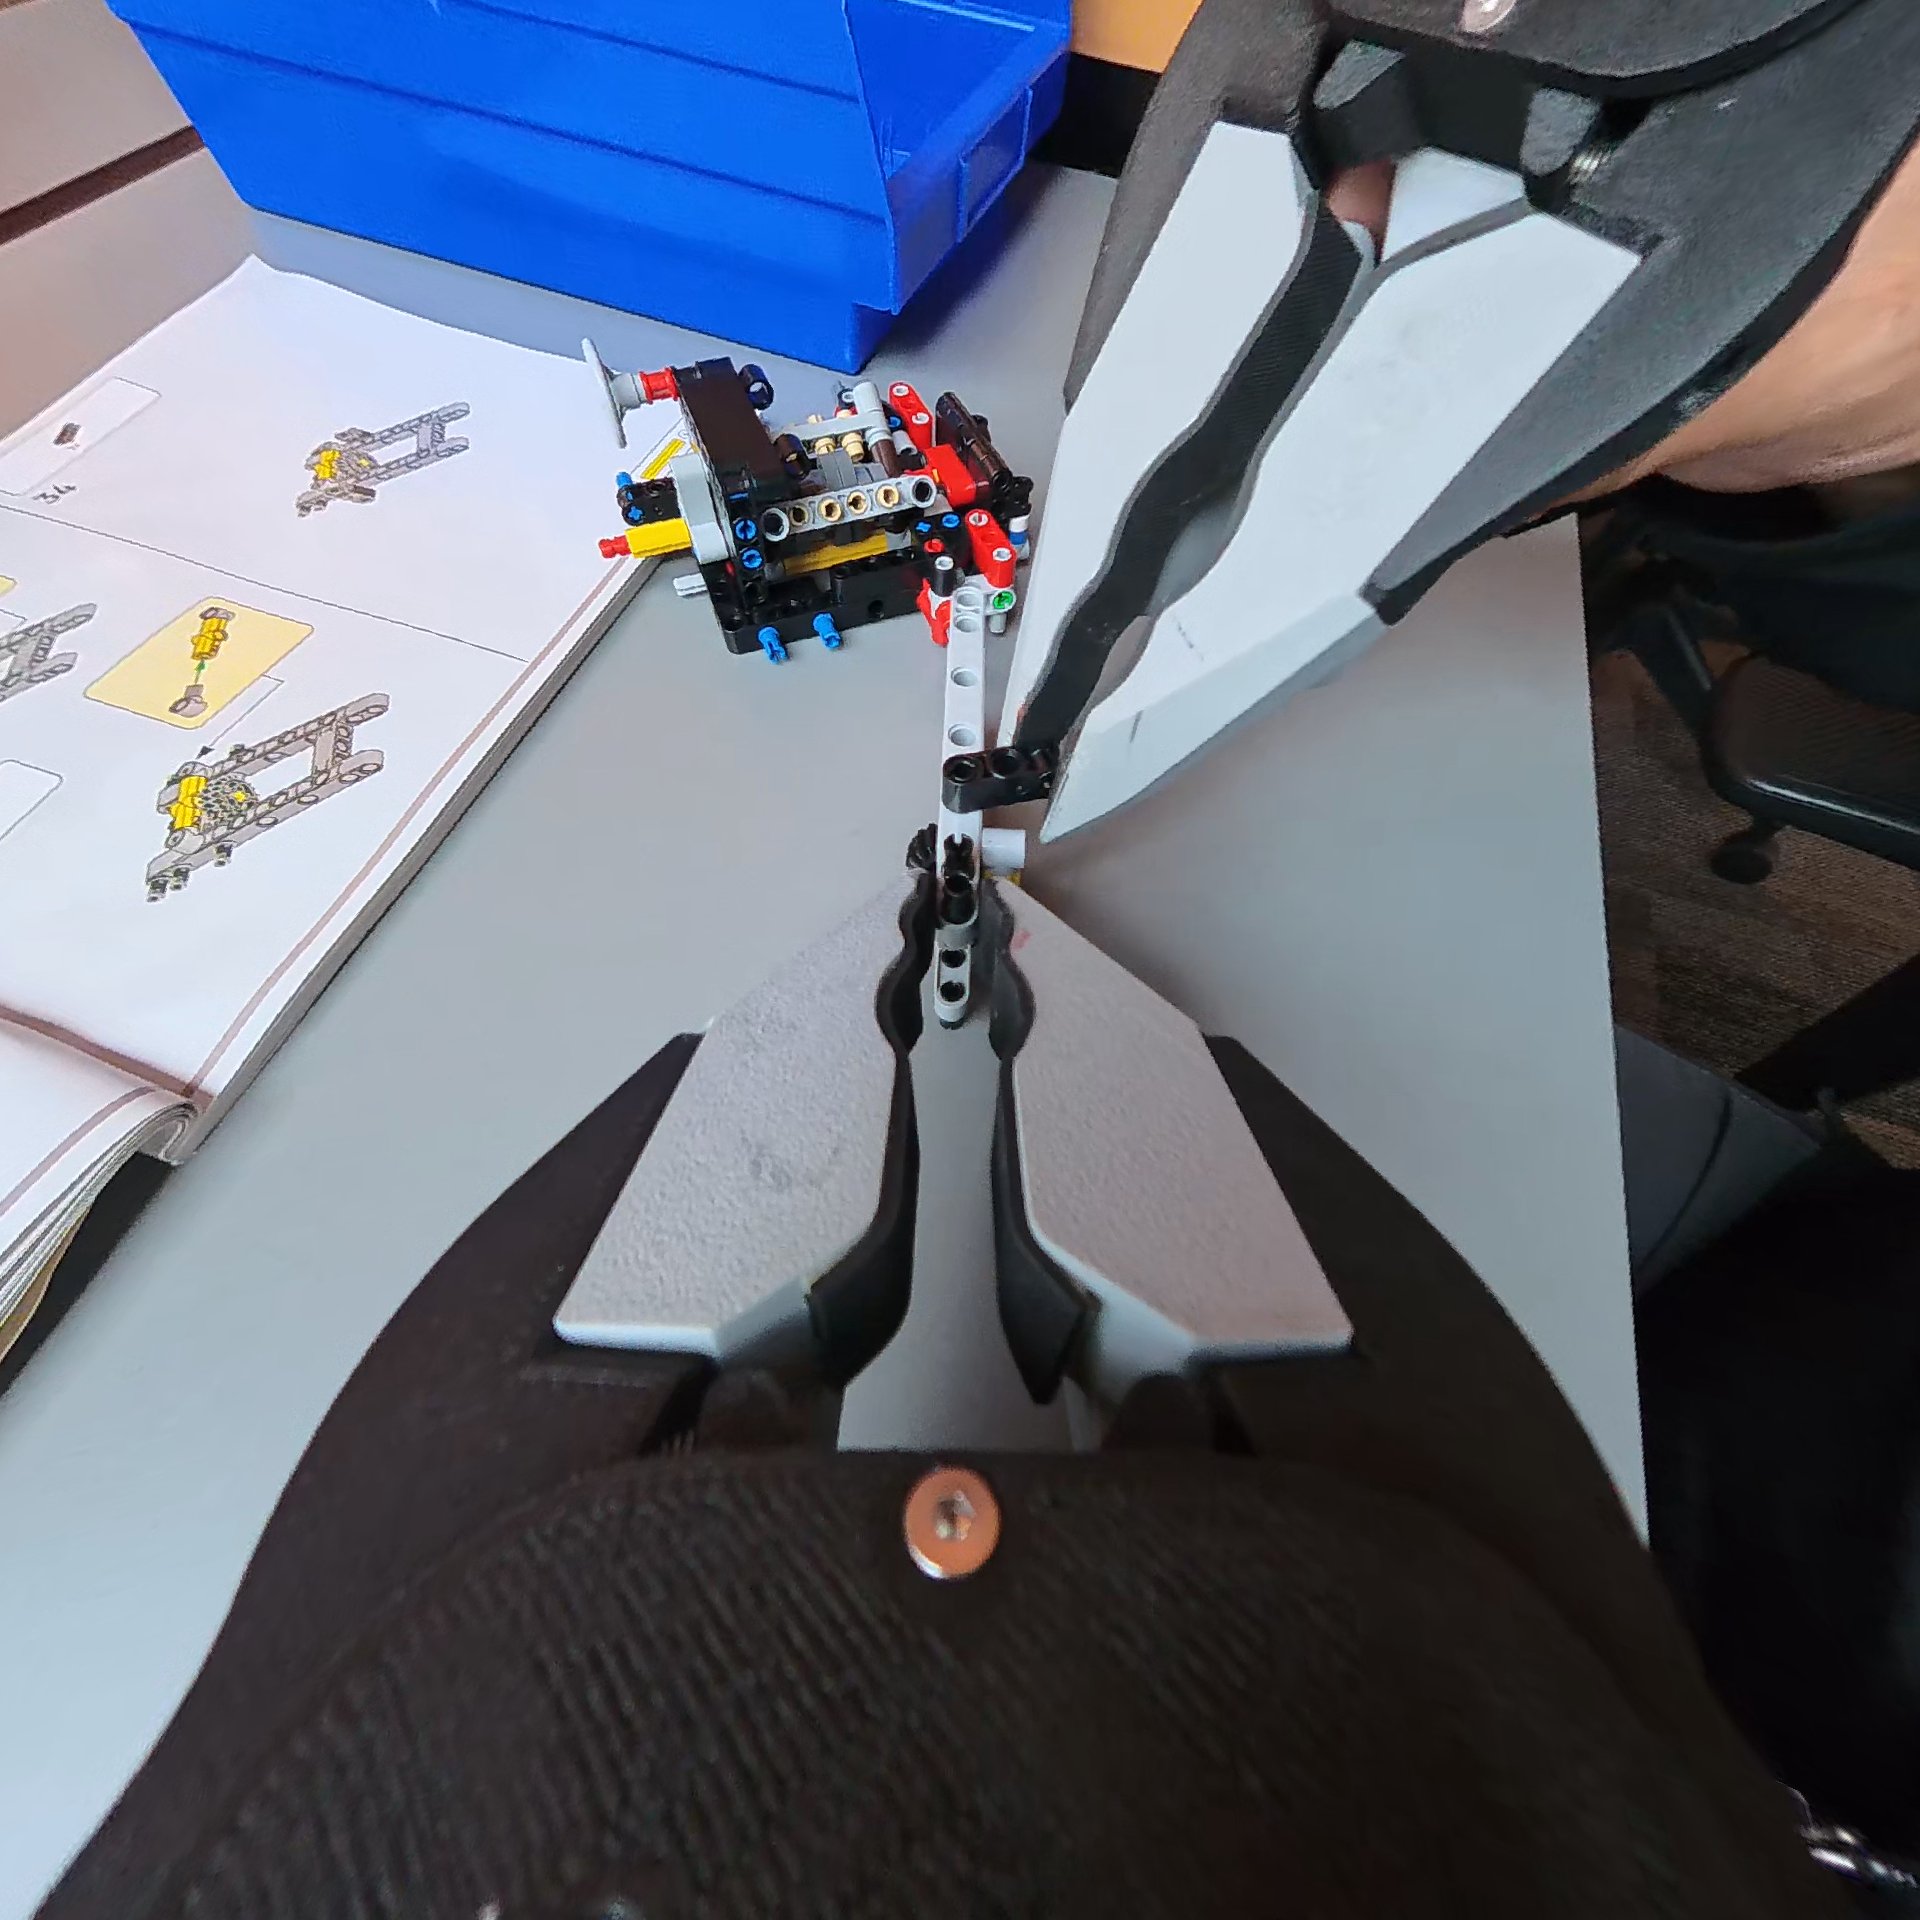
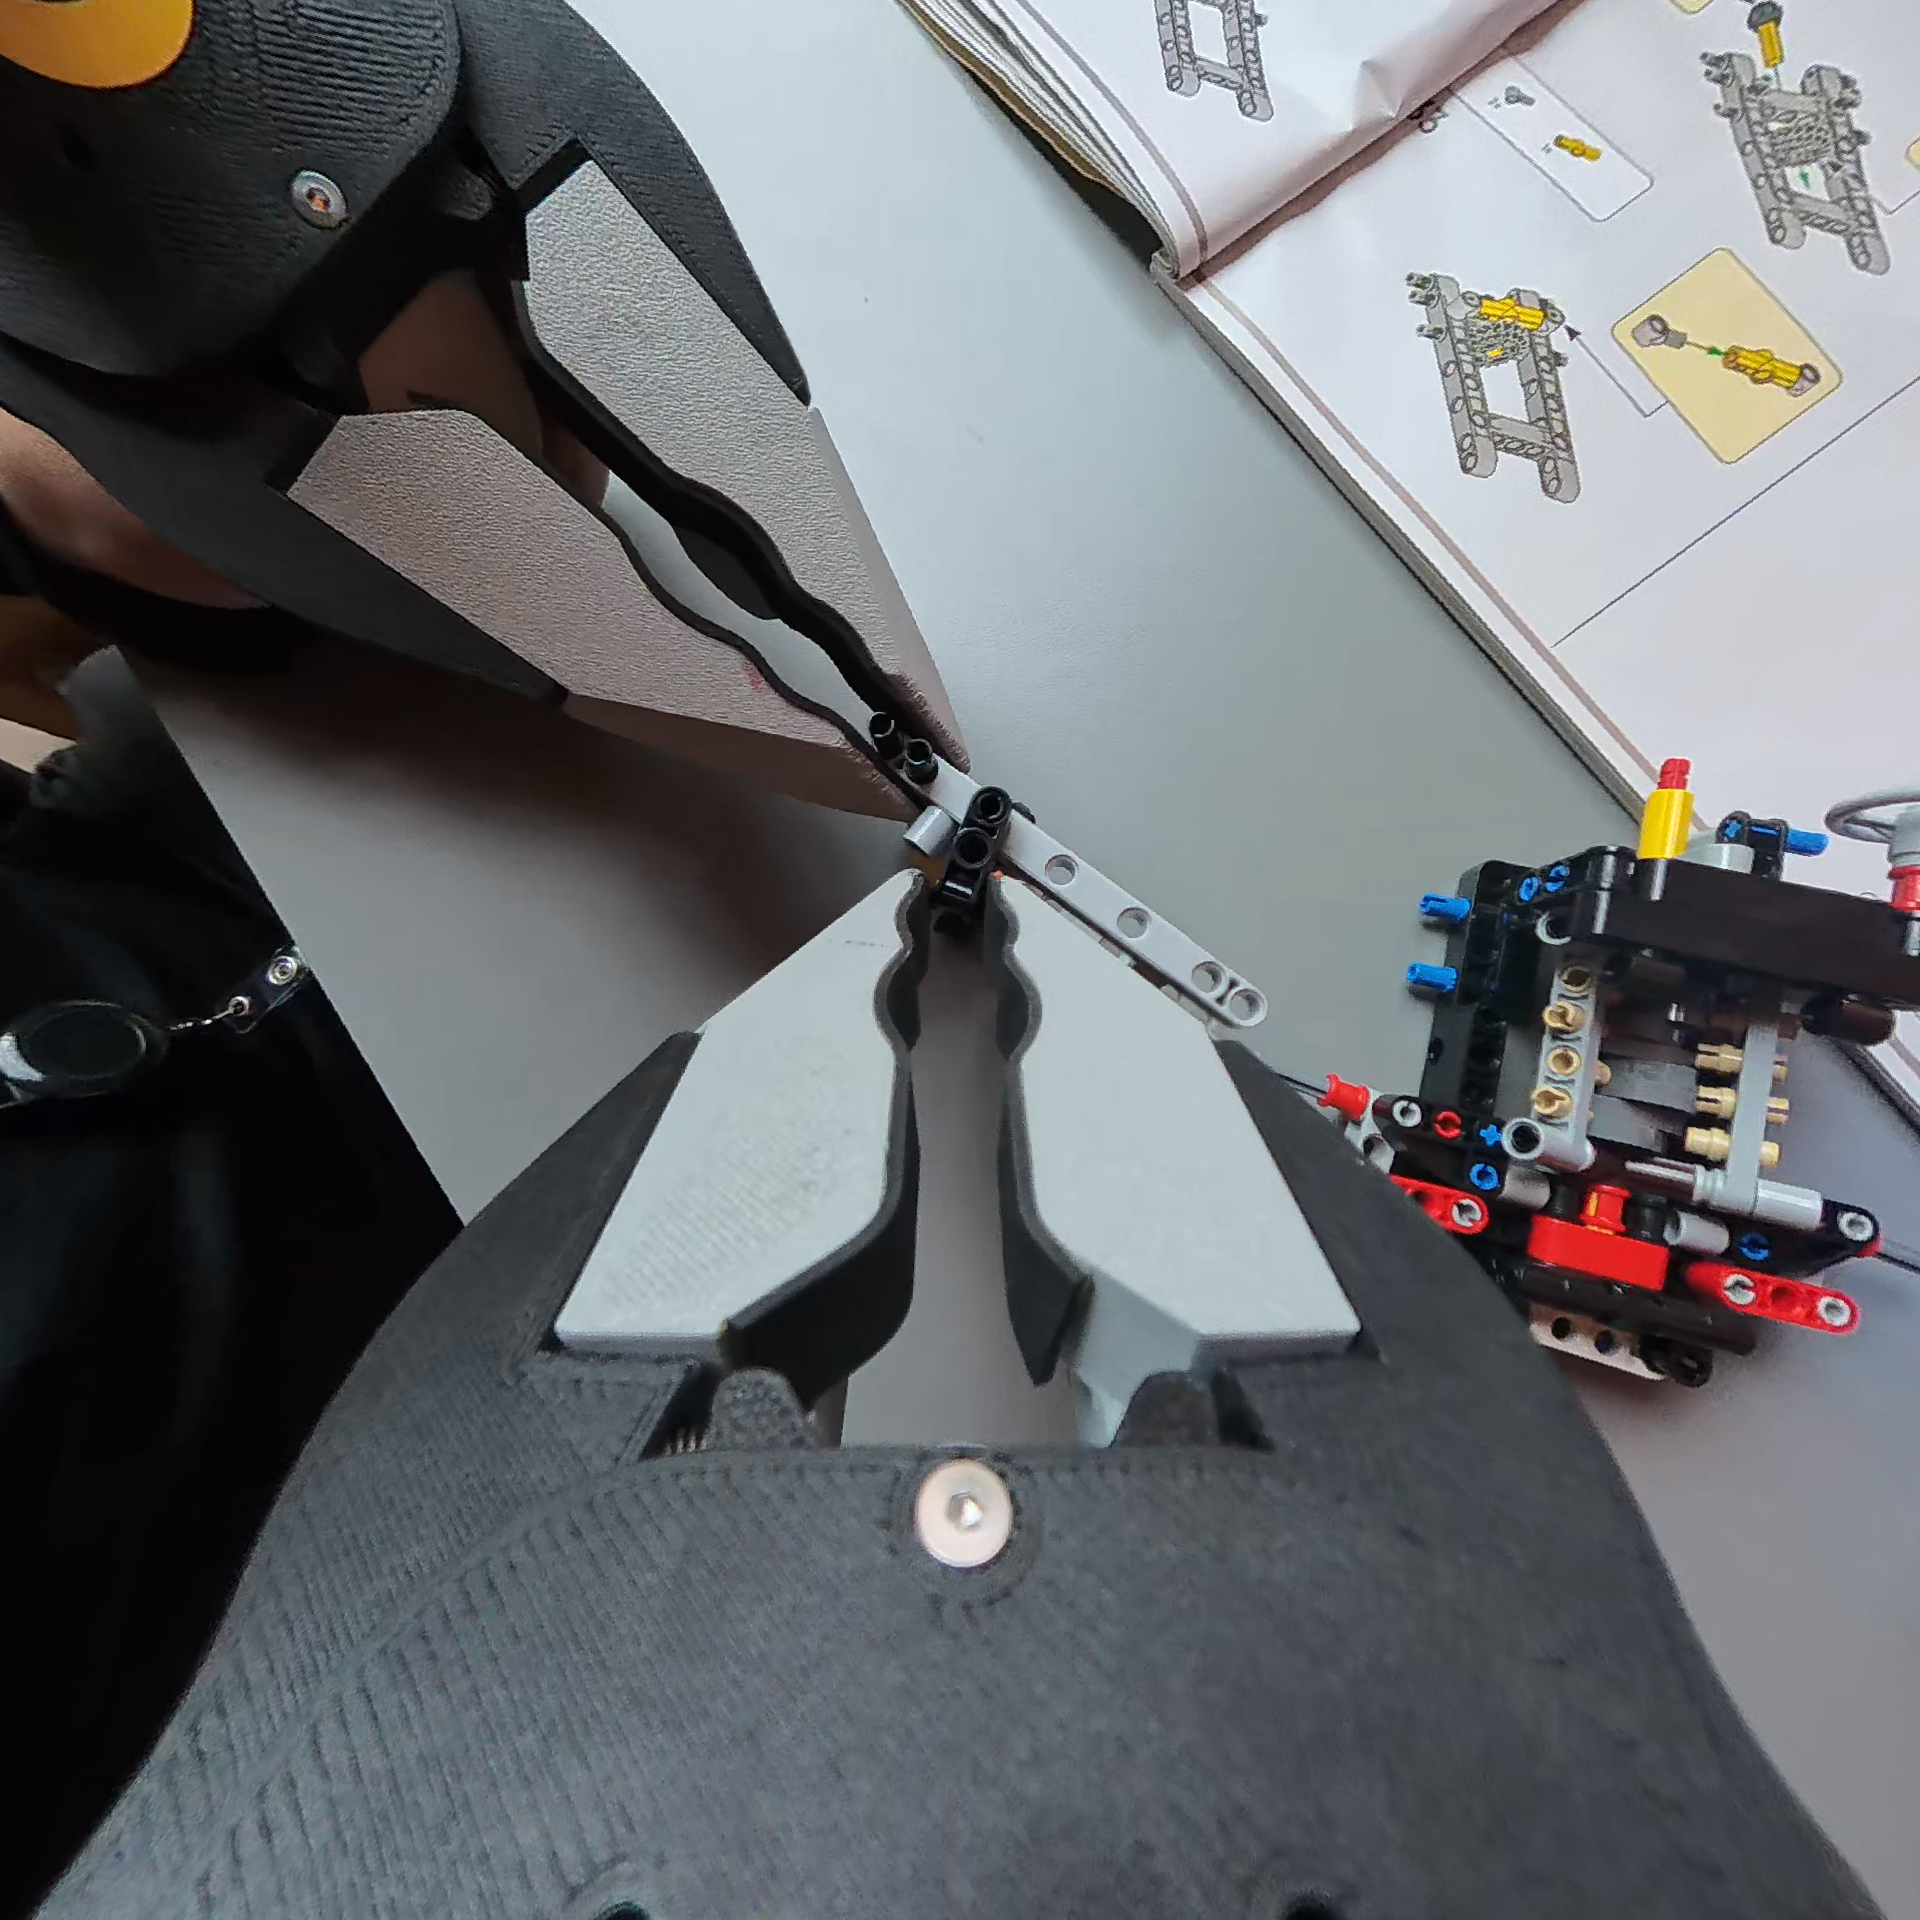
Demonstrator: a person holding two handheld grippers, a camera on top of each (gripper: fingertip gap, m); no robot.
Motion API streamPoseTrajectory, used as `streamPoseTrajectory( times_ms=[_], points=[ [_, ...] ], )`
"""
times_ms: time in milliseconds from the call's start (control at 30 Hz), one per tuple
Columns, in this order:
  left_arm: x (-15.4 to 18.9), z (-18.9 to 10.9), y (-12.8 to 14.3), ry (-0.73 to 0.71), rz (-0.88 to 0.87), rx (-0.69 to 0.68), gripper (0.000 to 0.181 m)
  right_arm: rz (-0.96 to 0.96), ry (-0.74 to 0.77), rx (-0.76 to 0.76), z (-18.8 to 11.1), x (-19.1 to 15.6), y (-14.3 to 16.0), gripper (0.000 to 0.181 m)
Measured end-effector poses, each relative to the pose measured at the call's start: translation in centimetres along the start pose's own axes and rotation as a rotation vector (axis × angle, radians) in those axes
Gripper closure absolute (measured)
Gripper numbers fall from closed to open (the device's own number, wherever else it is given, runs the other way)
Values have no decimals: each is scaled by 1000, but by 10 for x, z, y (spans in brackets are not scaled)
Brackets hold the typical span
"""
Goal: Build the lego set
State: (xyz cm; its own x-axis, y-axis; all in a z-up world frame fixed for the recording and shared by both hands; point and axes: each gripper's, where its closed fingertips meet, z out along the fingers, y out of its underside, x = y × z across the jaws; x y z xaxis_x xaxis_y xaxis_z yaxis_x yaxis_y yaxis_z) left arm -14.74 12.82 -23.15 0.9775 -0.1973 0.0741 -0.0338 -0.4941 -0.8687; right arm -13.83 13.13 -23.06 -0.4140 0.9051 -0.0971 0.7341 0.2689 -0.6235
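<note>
Paper first: the instruction booklet (image 1: 239, 665) is lying open along the desk's (image 1: 623, 935) left edge, with the blue bin (image 1: 623, 156) sitting at the far left corner behind it. Just right of the booklet, toward the far edge, the half-built model (image 1: 821, 509) is resting on the desktop, one corner overlapping the page.

Moving right to the middle of the desk, you are holding the long grey beam (image 1: 964, 717) up off the surface. Your left gripper (image 1: 954, 935) is clamping its near end, with the jaws pressed together on the beam and the black pins there. Your right gripper (image 1: 1039, 769), coming in from the desk's right edge, is pinching the small black connector (image 1: 1000, 777) at its very tips and pressing it against the beam's side, about midway along.

That beam is light, stiff plastic, so it is not going to sag, but it is thin and smooth and will probably pivot in a grip taken at only one end. You are likely better off keeping the left tongs squeezing across its flat faces, close to the joint. The connector is tiny and slick; held only by the tips, it may twist or pop out if you are pushing off-axis, so be keeping the pins lined up with the holes.
</note>
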Motion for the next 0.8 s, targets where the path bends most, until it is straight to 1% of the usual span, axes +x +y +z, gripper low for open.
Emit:
streamPoseTrajectory(
  times_ms=[200,400,467,533,667,733,800],
  points=[
    [0,0,0,-21,18,0,176,-11,69,-17,1,0,0,174],
    [-1,0,0,-36,20,0,177,-21,111,-3,3,-4,-2,173],
    [-1,-1,0,-29,13,1,177,-35,110,15,2,-6,-2,169],
    [-1,-3,-2,-13,2,17,177,-33,116,39,-5,-4,0,168],
    [-14,-13,-1,-16,-51,44,177,8,95,152,-26,-2,-1,165],
    [-14,-18,-2,20,-79,55,176,13,61,171,-28,-7,1,163],
    [-13,-23,4,66,-135,28,176,-24,68,189,-29,-8,1,160]
  ],
)
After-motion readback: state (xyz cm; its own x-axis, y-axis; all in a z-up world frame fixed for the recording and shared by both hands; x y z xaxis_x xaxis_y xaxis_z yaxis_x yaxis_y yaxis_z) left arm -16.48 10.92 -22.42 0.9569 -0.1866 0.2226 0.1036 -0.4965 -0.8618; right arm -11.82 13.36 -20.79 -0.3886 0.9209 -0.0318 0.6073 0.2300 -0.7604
